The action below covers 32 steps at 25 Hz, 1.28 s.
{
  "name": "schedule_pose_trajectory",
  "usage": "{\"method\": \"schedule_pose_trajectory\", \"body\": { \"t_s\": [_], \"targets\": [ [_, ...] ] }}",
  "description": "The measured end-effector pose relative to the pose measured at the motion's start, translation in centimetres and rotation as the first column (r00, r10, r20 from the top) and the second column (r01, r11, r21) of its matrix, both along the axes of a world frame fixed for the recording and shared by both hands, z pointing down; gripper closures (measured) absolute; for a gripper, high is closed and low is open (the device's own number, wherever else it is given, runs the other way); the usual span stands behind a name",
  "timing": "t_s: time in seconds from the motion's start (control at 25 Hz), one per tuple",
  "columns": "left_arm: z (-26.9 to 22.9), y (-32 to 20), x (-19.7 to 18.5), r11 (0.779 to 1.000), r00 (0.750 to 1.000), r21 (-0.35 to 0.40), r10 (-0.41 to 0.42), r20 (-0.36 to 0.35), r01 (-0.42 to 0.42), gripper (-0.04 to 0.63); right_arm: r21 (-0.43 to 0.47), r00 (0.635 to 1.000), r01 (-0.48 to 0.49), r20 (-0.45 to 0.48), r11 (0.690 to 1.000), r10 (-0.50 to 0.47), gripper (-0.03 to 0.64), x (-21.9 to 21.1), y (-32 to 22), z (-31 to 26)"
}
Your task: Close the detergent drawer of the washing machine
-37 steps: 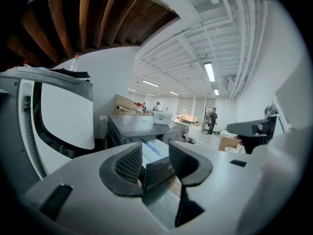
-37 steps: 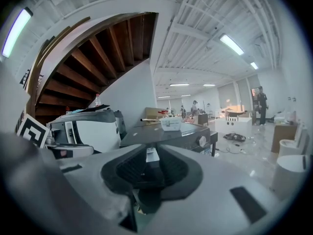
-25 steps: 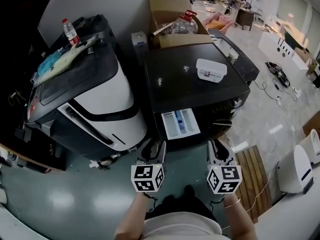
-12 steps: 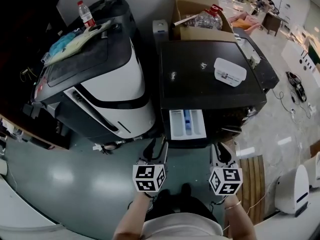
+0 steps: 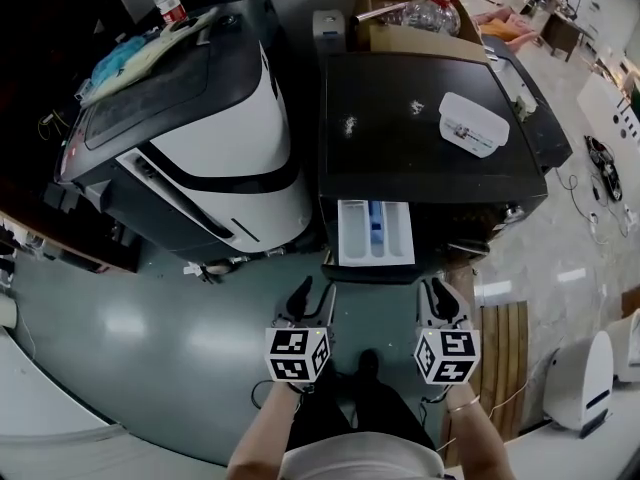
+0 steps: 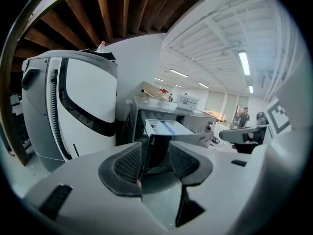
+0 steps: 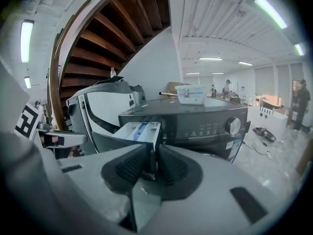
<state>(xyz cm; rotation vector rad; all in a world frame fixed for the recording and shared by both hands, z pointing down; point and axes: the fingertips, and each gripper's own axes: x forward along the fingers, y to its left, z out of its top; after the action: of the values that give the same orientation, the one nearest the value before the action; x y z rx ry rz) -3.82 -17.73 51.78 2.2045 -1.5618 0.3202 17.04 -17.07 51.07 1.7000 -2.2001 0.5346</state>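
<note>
Both tools hang short of the washing machine's front, neither touching it. The left gripper (image 5: pixel 313 296) has its jaws parted with nothing between them. The right gripper (image 5: pixel 443 296) shows a narrower gap, apparently empty too, though the slit reads dark in its own view. The detergent drawer (image 5: pixel 354 236) stands pulled out from the upper left of the front of the black washing machine (image 5: pixel 400 168), a blue insert (image 5: pixel 377 228) showing in its white tray. A white lidded box (image 5: pixel 473 123) sits on the machine's top toward the right, its label too small to read. Print beside the dial (image 7: pixel 235 125) on the machine's panel is likewise illegible. Left of the machine stands a white-and-black appliance (image 5: pixel 230 138), its cluttered top partly cut off. Behind the machine, a cardboard box (image 5: pixel 395 38) holds a clear bottle (image 5: pixel 432 10), cropped by the frame's top edge. The person's forearms (image 5: pixel 265 438), in front of the machine, run out of the bottom edge.
</note>
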Motion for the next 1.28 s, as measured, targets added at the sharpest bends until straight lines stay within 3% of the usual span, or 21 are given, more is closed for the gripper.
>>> {"method": "schedule_pose_trajectory", "body": {
  "t_s": [0.36,1.28],
  "targets": [
    [2.6,-0.4,0.3,0.999,1.000,-0.038,-0.008,-0.004,0.008,0.433,-0.080,1.000,0.017,-0.010,0.997,-0.018,0.549,-0.6,0.1,3.5],
    [4.2,-2.0,0.8,0.998,1.000,-0.065,-0.003,-0.027,0.001,0.475,-0.098,0.999,0.029,-0.038,0.995,-0.033,0.549,-0.9,-1.5,4.7]
  ]
}}
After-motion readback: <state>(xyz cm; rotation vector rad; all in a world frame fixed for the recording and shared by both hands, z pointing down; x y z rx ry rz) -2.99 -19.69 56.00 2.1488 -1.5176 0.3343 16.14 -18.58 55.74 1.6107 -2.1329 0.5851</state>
